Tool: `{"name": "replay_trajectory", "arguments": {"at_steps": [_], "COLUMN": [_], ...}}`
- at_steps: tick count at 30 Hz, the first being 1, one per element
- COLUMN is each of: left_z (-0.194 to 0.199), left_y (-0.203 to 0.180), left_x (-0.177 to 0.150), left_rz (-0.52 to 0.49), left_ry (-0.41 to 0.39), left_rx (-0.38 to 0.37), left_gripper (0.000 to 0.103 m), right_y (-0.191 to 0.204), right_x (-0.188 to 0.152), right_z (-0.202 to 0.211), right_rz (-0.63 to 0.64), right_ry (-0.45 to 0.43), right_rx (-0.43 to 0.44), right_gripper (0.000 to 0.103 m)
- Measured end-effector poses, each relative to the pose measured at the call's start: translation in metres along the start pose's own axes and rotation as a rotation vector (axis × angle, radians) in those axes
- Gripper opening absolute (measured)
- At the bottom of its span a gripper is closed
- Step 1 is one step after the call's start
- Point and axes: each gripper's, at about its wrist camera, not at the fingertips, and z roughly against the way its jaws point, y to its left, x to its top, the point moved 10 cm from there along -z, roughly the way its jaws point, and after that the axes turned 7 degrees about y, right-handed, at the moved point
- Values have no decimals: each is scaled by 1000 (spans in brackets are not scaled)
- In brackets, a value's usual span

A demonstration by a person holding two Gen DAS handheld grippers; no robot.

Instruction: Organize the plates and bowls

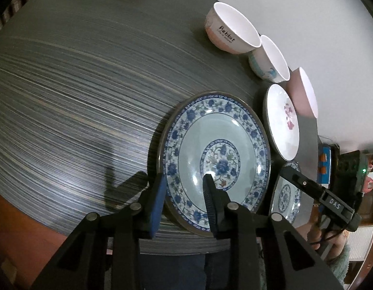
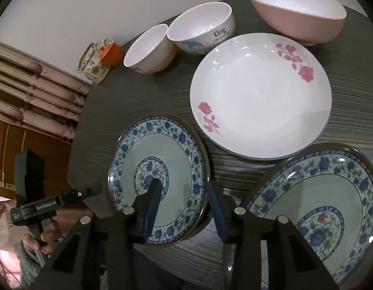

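In the left wrist view, the left tool (image 1: 185, 199) is tipped down over the near left rim of a blue-flowered plate (image 1: 215, 145) on the dark striped desk (image 1: 77, 96). Its blue-padded finger is outside the rim and the other lies over the plate's inside. Whether the pads press the rim cannot be told. Far right, the right tool (image 1: 286, 170) reaches over a second blue plate (image 1: 285, 194).

In the right wrist view, the right tool (image 2: 185, 209) straddles the right rim of the middle blue plate (image 2: 176, 164), one finger over its inside and one just outside. Here too, a firm grip cannot be told. Another blue plate (image 2: 331, 193) lies to the right and a rose plate (image 2: 258, 101) lies beyond. Three bowls (image 2: 200, 33) stand along the far edge.
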Motion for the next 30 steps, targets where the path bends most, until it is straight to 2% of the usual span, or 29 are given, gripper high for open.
{"name": "replay_trajectory", "arguments": {"at_steps": [11, 23, 30], "left_z": [-10, -22, -26], "left_y": [16, 20, 21], "left_x": [5, 10, 13], "left_rz": [18, 12, -4], "left_ry": [6, 37, 43], "left_rx": [24, 36, 35], "left_gripper": [27, 13, 10], "right_y": [-4, -9, -9], "right_x": [9, 18, 20], "right_z": [-17, -36, -45], "right_rz": [16, 22, 33], "right_ry": [29, 59, 66], "right_rx": [-22, -36, -38], "right_gripper": [40, 32, 27]}}
